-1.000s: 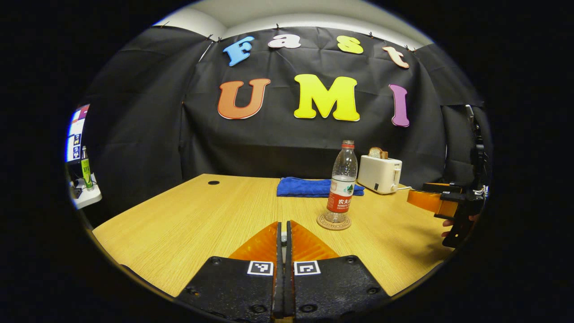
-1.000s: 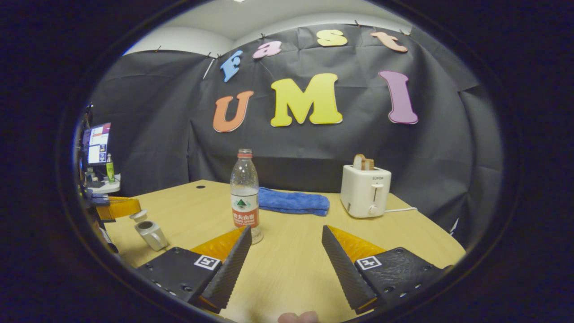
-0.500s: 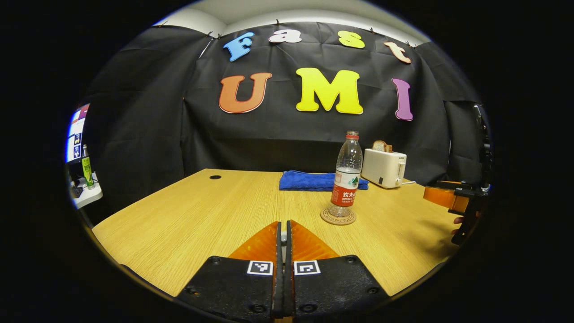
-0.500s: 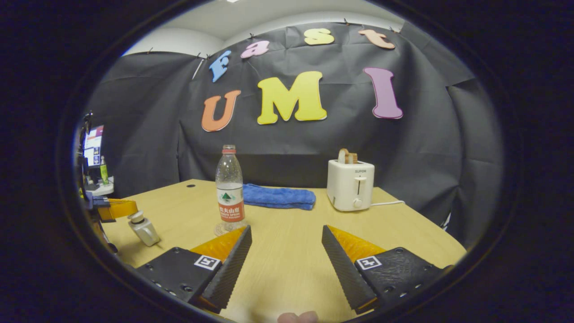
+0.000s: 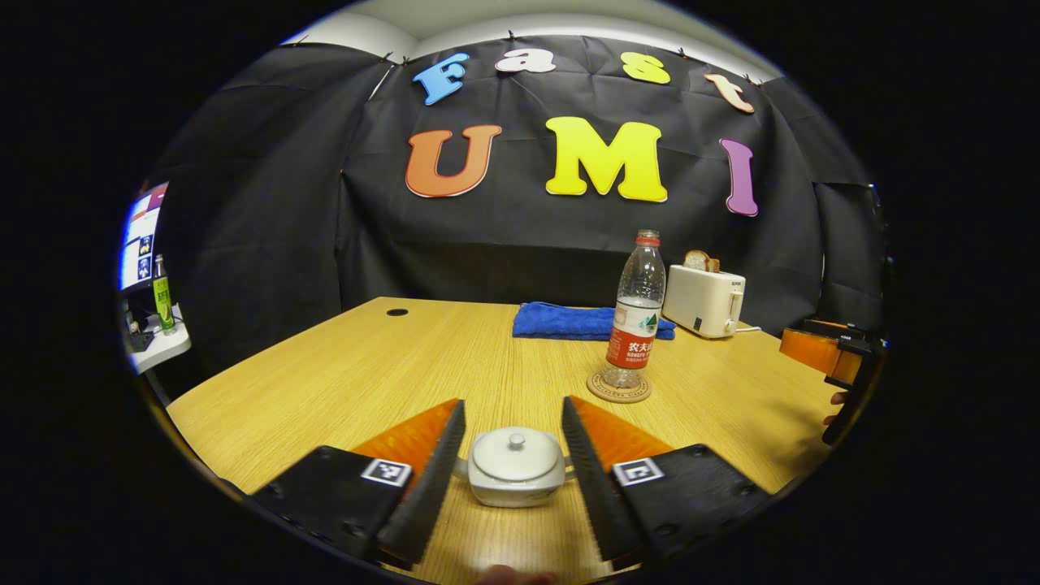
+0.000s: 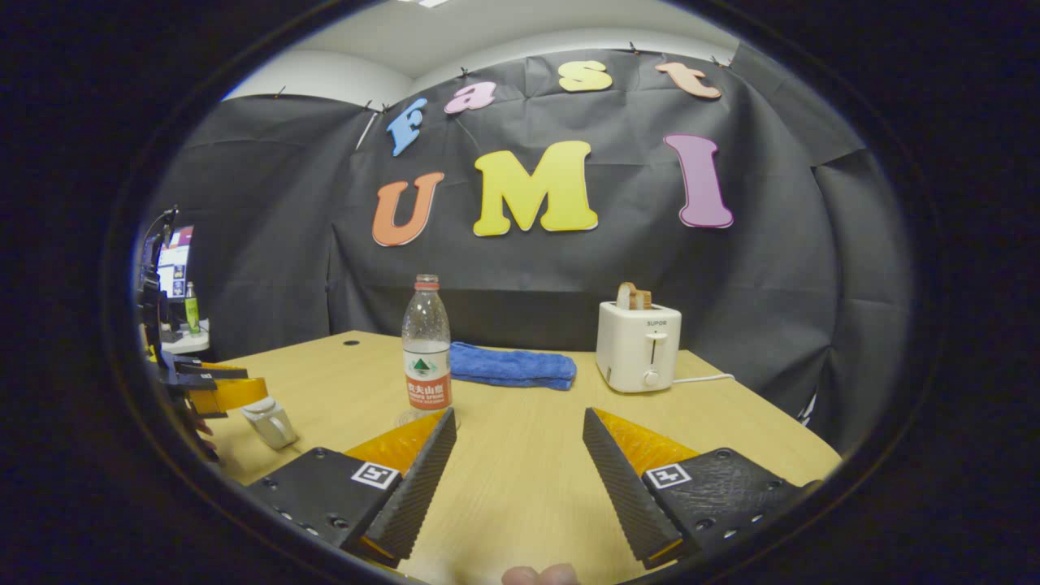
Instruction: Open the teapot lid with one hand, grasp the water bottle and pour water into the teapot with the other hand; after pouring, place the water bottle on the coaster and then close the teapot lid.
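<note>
Left gripper view: water bottle (image 5: 638, 309) upright on coaster (image 5: 619, 387).

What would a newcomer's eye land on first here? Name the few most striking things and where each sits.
First, the small pale teapot, lid on, low in the left gripper view between the open fingers of the left gripper. Next, the water bottle standing upright on a round coaster mid-table. Behind it, a blue cloth and a white toaster with bread in it sit by the far edge.
</note>
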`<state>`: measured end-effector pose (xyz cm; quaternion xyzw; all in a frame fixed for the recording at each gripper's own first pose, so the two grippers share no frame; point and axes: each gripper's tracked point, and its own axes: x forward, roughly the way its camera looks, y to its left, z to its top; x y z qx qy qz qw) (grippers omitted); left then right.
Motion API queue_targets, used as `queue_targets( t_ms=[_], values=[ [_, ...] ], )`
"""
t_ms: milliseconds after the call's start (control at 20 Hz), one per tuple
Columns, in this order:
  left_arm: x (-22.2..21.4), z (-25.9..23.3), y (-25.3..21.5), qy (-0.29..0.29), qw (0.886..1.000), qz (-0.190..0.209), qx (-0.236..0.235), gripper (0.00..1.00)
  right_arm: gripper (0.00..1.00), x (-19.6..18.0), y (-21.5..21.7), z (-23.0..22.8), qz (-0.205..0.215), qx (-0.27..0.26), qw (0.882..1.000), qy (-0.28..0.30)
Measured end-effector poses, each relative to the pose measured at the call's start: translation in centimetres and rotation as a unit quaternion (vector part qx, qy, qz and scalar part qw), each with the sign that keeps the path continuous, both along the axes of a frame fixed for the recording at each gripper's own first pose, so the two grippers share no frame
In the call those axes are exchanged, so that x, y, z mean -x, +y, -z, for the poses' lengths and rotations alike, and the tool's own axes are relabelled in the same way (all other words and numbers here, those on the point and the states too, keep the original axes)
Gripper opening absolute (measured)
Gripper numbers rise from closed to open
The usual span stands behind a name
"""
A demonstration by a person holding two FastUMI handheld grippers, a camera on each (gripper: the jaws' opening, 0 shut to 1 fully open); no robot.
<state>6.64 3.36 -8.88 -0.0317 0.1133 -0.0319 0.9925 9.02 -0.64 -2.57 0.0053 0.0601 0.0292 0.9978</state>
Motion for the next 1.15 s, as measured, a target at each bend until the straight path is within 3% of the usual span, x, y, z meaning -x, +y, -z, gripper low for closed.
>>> queue_targets(
  t_ms=[100, 300, 350, 400, 650, 1150],
  values=[
    [0.0, -2.4, 0.1, -0.038, 0.999, -0.014, -0.007, 1.0, 0.94, 0.2, 0.1, -0.5, 0.004, -0.007, 1.0, -0.013],
    [0.1, -6.7, -1.5, -0.1, 0.995, -0.023, 0.002, 1.0, 0.94, 1.0, 0.5, -1.1, 0.022, -0.042, 0.998, -0.03],
    [0.2, -7.2, -2.6, -0.105, 0.994, -0.015, 0.008, 0.94, 0.94, 1.4, 0.2, -1.4, 0.031, -0.045, 0.998, -0.032],
    [0.4, -7.7, -3.7, -0.107, 0.994, -0.004, 0.01, 1.0, 0.94, 1.7, 0.0, -1.7, 0.04, -0.042, 0.998, -0.036],
    [2.1, -9.2, -6.7, -0.118, 0.993, 0.022, 0.016, 1.0, 0.95, 5.1, -1.5, -4.2, 0.077, 0.002, 0.994, -0.076],
    [5.5, -10.0, -7.7, -0.12, 0.992, 0.025, -0.003, 1.0, 0.94, 8.2, -0.2, -6.2, 0.068, 0.02, 0.993, -0.094]
  ],
)
